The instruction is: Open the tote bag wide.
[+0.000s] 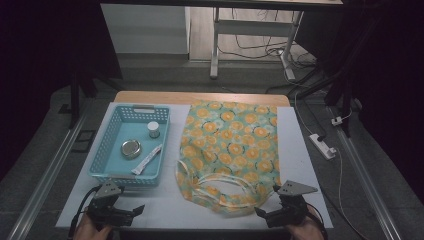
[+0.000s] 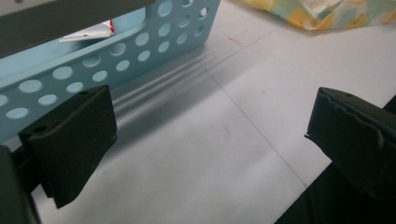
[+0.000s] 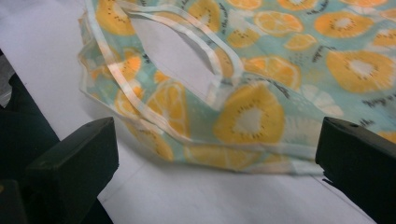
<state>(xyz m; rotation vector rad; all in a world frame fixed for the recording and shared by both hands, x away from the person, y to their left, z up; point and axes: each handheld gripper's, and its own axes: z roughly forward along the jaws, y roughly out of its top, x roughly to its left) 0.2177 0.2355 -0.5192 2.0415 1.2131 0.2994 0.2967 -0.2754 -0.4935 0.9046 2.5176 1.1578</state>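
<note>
Currently, both tools rest at the near edge of the white bench (image 1: 310, 165), each held in one of the person's hands. The left tool (image 1: 131, 212) sits just in front of the blue perforated basket (image 1: 102, 150); in the left gripper view its jaws stand wide apart over bare bench surface, released and grasping nothing, with the basket wall (image 2: 140, 46) close beyond the left-hand jaw.

The right tool (image 1: 265, 216) lies at the near right corner of the fruit-print bag (image 1: 230, 145). In the right gripper view its jaws are likewise spread and released, with the bag's edge and loop handles (image 3: 187, 42) directly ahead between them; no contact with the fabric is visible.

The bag lies flat on the bench, right of the basket and just beside it, its handles (image 1: 220, 182) bunched toward the near edge.

Inside the basket: a small upright cylindrical container (image 1: 153, 129) near the far end, a round metal tin (image 1: 131, 148) at the middle, and a narrow white sachet (image 1: 147, 159) lying diagonally toward the near right corner.
</note>
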